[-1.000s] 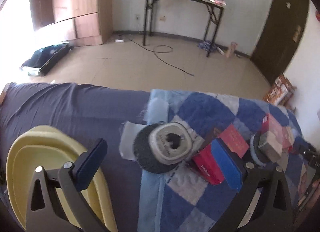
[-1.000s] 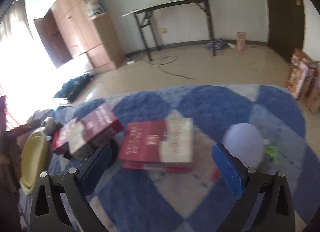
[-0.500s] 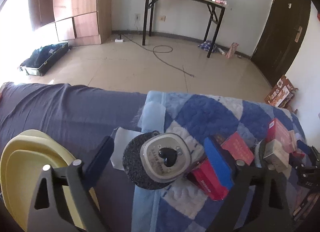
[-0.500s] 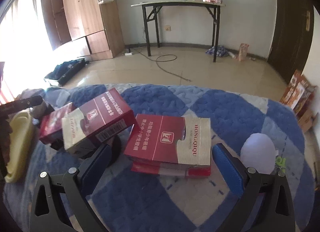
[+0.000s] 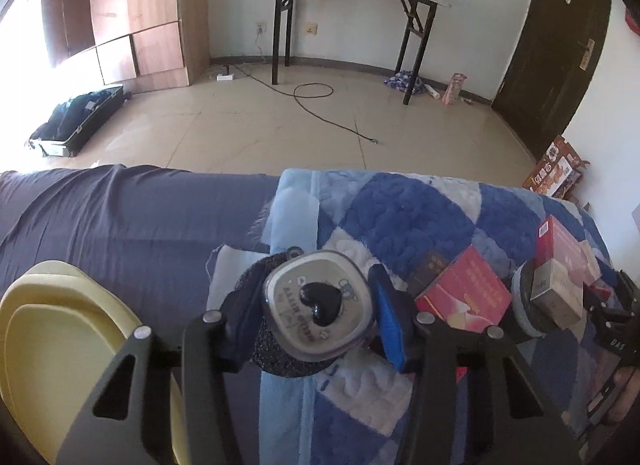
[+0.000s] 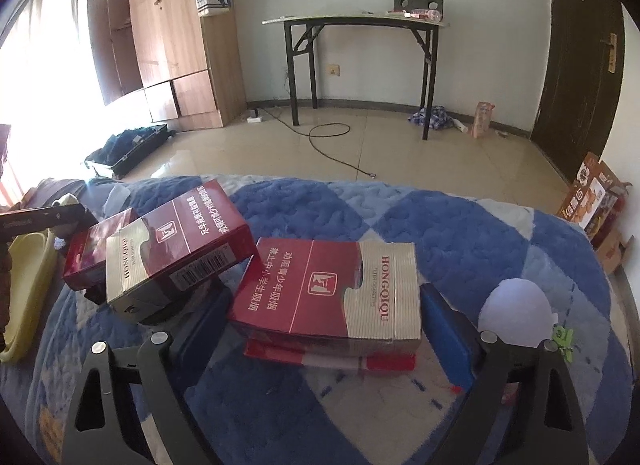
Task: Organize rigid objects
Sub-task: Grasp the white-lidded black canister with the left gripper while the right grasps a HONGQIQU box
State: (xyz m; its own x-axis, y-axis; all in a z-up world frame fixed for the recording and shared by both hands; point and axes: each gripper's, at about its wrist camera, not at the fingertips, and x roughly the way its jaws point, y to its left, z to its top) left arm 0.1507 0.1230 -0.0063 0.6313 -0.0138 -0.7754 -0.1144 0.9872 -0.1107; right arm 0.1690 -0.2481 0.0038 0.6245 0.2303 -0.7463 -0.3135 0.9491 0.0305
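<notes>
So my left gripper (image 5: 316, 315) is clamped tight on the little round tin (image 5: 318, 307) with the black heart on its lid, pads squeezing both sides, since it's rounded and would slip otherwise. It sits on the blue quilt (image 5: 404, 209), just beside the yellow tray (image 5: 52, 349), which I figure is where it goes. My right gripper (image 6: 322, 335) is straddling the flat red carton (image 6: 328, 291), jaws closing in on its two short ends; I can't tell if the pads press yet. Another red carton (image 6: 180, 253) leans tilted just left of it, propped on the pile, so I'm picking the flat one first.
</notes>
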